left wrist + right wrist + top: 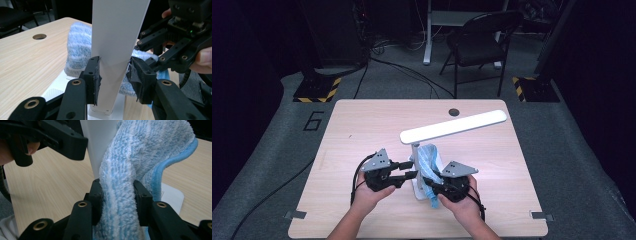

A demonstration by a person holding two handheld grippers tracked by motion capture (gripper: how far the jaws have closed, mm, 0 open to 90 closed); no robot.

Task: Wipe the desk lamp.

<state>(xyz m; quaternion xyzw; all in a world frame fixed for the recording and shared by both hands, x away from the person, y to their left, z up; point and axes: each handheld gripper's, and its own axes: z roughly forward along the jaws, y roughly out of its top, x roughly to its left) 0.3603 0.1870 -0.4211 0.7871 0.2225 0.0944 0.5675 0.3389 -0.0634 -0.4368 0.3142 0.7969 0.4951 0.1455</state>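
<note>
White desk lamp (pixel 452 127) stands near the middle of the wooden table (pixel 362 125), its long flat head tilted up toward the far right and its flat base (pixel 172 195) resting on the tabletop.

Left gripper (pixel 113 75): jaws straddle the lamp's upright post (pixel 117 37) low down, just above the base. The left pad lies against the post's edge; the right pad sits at the other edge, though whether it presses cannot be told. In the high view the left gripper (pixel 404 170) reaches in from the left, level with the table.

Right gripper (pixel 117 195): jaws clamped on a blue-and-white striped terry cloth (pixel 140 152), the fabric bunched tightly between both pads. The cloth rises beside the post and drapes against it, on the side facing the right gripper (pixel 427 182). The cloth's solid blue hem curves down toward the base.

Round cable hole (pixel 454 112) in the table's far edge, well apart from the lamp.
</note>
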